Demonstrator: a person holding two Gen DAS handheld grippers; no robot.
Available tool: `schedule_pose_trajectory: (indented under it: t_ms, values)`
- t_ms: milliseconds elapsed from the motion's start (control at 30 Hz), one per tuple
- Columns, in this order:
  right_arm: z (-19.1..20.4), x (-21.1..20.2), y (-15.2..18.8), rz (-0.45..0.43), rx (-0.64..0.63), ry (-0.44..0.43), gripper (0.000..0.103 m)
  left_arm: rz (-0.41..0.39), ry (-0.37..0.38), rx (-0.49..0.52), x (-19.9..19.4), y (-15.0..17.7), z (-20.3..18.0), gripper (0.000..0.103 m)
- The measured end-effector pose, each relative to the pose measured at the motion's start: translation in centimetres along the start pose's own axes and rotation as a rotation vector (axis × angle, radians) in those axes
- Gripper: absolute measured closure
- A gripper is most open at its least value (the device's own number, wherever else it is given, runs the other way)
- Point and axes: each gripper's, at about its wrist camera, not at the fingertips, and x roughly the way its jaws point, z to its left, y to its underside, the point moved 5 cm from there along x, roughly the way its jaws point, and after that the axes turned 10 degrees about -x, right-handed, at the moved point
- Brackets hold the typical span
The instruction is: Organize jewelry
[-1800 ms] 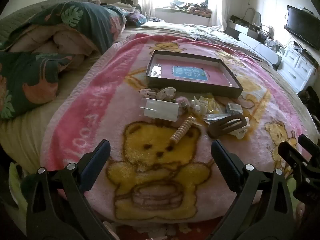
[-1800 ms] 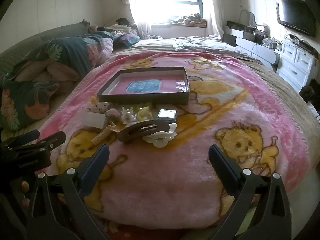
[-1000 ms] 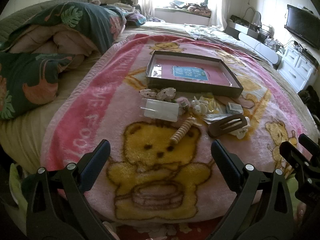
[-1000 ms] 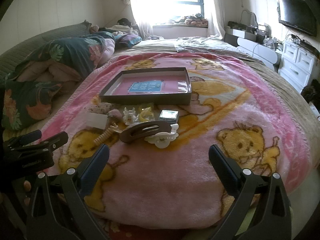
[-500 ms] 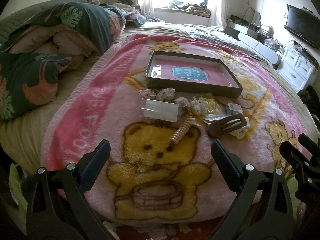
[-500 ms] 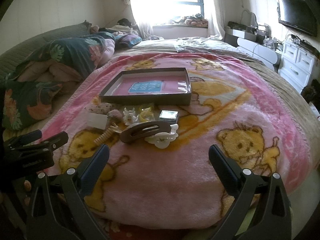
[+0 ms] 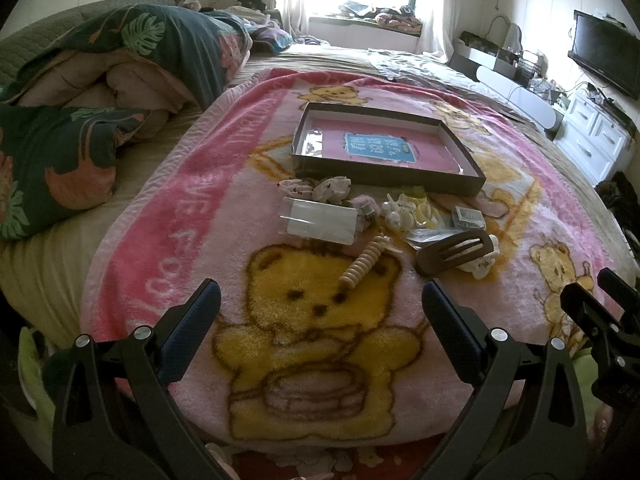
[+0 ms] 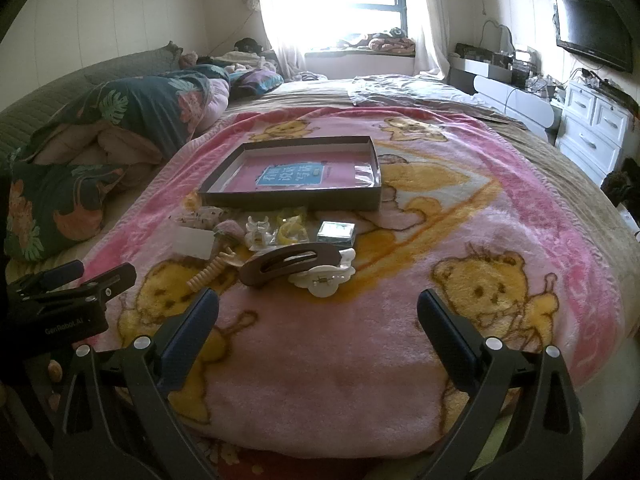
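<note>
Jewelry pile (image 7: 384,220) well ahead of both wide-open, empty tools; untouched

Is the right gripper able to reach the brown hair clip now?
Probably yes: the right gripper is open, and only bare blanket lies between it and the brown hair clip.

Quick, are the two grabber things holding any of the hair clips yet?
Left gripper: jaws open, holding nothing.
Right gripper: jaws open, holding nothing.
</note>
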Motion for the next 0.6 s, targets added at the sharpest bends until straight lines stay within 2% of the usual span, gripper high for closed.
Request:
schedule_pose_trajectory:
  t_ms: [600]
  values:
    - [-0.16,-0.03,-0.04,-0.002,0.002,0.000,0.004,0.000,-0.006,-0.010,0.57,-0.37,0.28,0.009]
